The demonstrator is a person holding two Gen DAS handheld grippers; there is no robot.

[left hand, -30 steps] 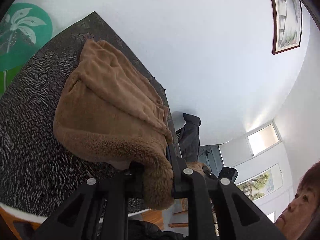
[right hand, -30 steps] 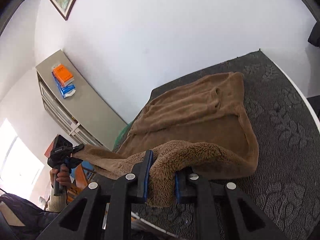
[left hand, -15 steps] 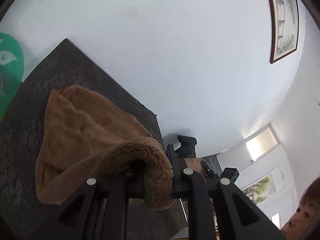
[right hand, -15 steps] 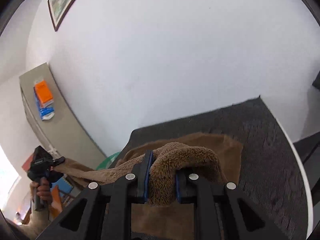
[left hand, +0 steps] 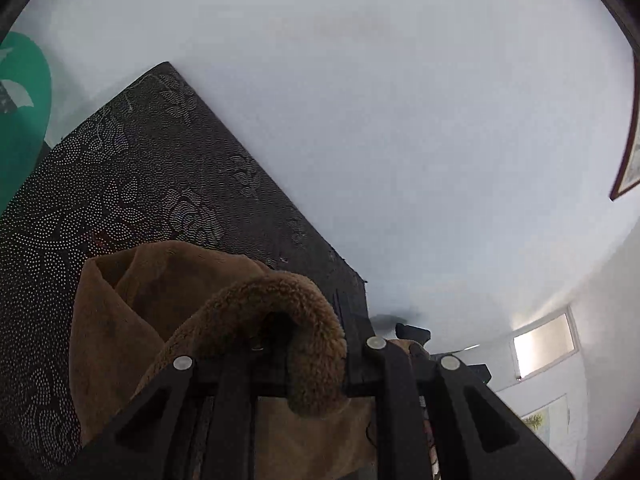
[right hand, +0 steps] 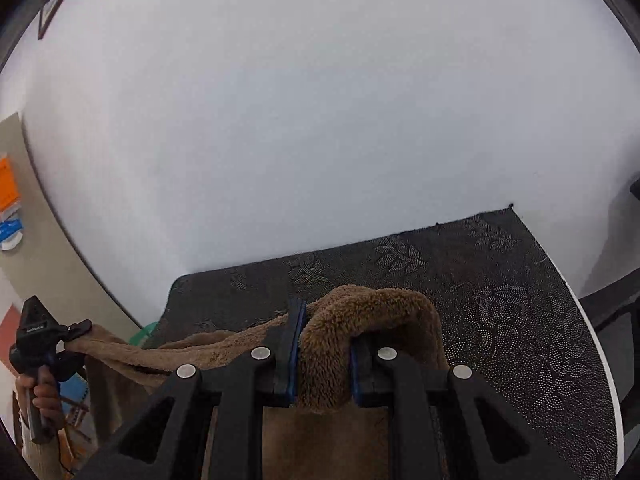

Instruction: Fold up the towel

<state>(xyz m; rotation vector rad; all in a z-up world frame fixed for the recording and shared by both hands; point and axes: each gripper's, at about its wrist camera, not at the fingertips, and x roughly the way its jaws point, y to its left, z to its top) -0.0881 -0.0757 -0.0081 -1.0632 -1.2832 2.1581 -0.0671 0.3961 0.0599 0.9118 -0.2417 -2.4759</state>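
The brown fleecy towel [left hand: 132,320] hangs in a lifted fold over the dark patterned table [left hand: 120,168]. My left gripper [left hand: 316,354] is shut on one towel edge, and the pile curls over its fingers. My right gripper [right hand: 326,346], with blue pads [right hand: 298,320], is shut on another thick roll of the towel [right hand: 372,304]. In the right wrist view the towel stretches left to the left gripper [right hand: 78,332], held by a hand [right hand: 42,396]. Whatever lies below both grippers is hidden.
A white wall stands right behind the table's far edge [right hand: 360,242]. The table's white rim [right hand: 596,344] curves down the right. A grey cabinet [right hand: 52,248] with orange and blue packs stands at the left. A green sign [left hand: 20,112] and a framed picture [left hand: 628,160] hang on the wall.
Both grippers rose and tipped up toward the wall, still shut on the towel. The towel came up off the table, so much less of it lies spread on the cloth.
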